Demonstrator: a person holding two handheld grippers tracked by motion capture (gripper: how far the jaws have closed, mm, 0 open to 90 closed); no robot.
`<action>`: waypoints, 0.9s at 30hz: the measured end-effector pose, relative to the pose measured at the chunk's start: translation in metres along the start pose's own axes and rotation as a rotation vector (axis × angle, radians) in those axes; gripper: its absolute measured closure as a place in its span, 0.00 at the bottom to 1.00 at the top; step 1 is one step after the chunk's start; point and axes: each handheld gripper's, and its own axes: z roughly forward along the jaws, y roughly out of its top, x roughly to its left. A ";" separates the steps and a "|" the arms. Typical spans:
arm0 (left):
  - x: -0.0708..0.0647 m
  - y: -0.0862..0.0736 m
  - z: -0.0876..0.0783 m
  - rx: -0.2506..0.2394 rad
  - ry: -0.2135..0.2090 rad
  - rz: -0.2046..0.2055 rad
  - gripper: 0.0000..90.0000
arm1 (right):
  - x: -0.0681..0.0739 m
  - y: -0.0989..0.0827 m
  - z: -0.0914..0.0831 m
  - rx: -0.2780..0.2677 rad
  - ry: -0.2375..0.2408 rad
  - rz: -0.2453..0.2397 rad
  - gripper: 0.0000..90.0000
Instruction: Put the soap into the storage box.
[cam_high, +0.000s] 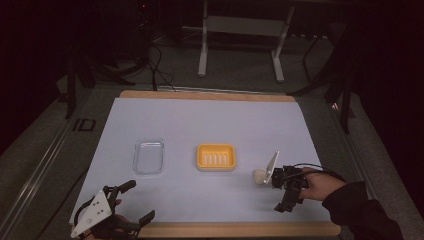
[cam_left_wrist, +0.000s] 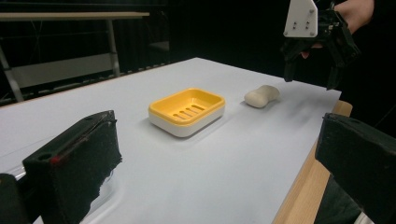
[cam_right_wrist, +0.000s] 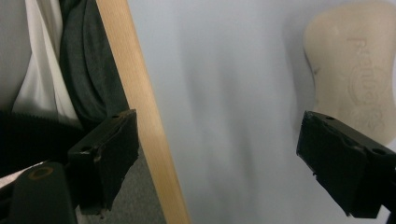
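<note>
Near edge first: left gripper (cam_high: 131, 202) sits at the near-left corner of the table (cam_high: 210, 117), jaws spread wide, nothing between them, just parked. Over at near right, right gripper (cam_high: 282, 192) is held above the mat by the person's hand (cam_high: 320, 186), jaws also wide apart & empty; in the right gripper view one pad hangs over the wooden front edge (cam_right_wrist: 140, 116), the other sits close over the soap (cam_right_wrist: 359, 70), so it's near but not around it. Soap bar (cam_high: 260, 176) lies flat on the mat, just left of the right gripper, apart from the dish. Mid-table: yellow soap dish (cam_high: 216, 157), slotted tray inside, empty. Left of that, well apart, a clear lid (cam_high: 148, 156) lying flat on the mat. Progress, as I read it: early. Dish is uncovered, soap not yet picked up, nothing in the dish. Left to do, prob.: grab soap w/ right gripper, drop it in the dish, then lid on.
</note>
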 end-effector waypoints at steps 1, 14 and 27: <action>0.000 0.000 0.000 0.001 0.000 0.000 0.00 | -0.001 0.000 0.000 0.006 0.002 0.001 0.14; 0.000 0.000 0.001 0.008 -0.008 -0.007 0.00 | -0.006 -0.001 -0.002 0.080 -0.006 -0.007 0.13; 0.000 -0.001 0.001 0.007 -0.008 -0.011 0.00 | -0.015 0.001 -0.004 0.023 0.032 -0.050 0.14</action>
